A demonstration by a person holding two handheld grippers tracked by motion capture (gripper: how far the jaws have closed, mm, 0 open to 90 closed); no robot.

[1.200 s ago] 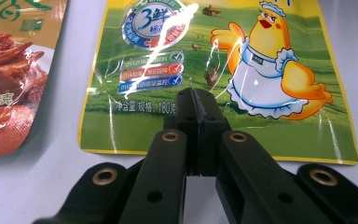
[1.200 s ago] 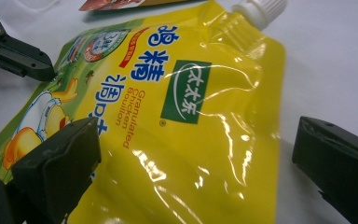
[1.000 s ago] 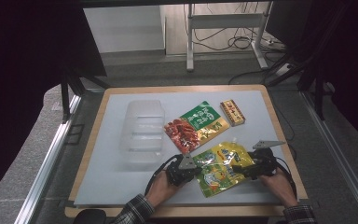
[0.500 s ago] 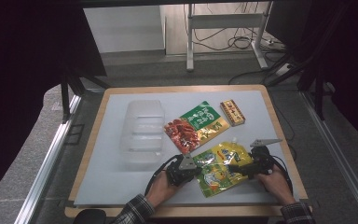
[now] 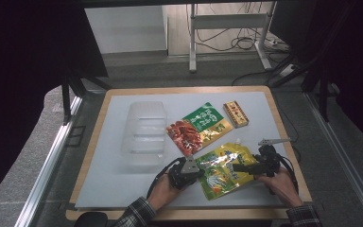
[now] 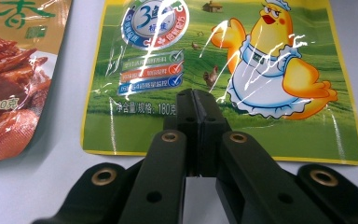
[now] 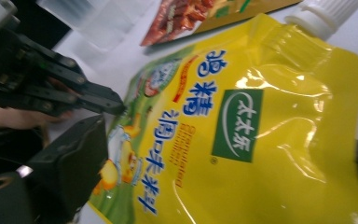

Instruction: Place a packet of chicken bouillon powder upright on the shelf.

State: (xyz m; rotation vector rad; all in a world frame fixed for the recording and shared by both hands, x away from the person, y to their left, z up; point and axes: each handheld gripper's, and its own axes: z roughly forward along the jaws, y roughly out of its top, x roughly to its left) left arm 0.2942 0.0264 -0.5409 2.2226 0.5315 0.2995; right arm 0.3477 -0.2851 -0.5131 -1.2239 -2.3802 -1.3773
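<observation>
Starting at the left of the white table (image 5: 104, 189), I've got a clear plastic tray (image 5: 145, 134) lying by itself, well apart from my hands. Next over, my left gripper (image 5: 194, 169) sits at the left edge of the yellow chicken-seasoning pouch (image 5: 223, 169); in the left gripper view its jaws are pressed together with the tips over the pouch's green lower margin (image 6: 223, 70), though I can't tell if any film is pinched between them. Just beyond the pouch lies the green-and-red snack bag (image 5: 199, 126), and to its right the small red-and-gold box (image 5: 236, 114). On the right, my right gripper (image 5: 240, 166) reaches onto the pouch's right side; its jaws stand wide apart around the pouch (image 7: 242, 140), white spout cap (image 7: 325, 14) at the far corner, but the high view is too small to show contact.
</observation>
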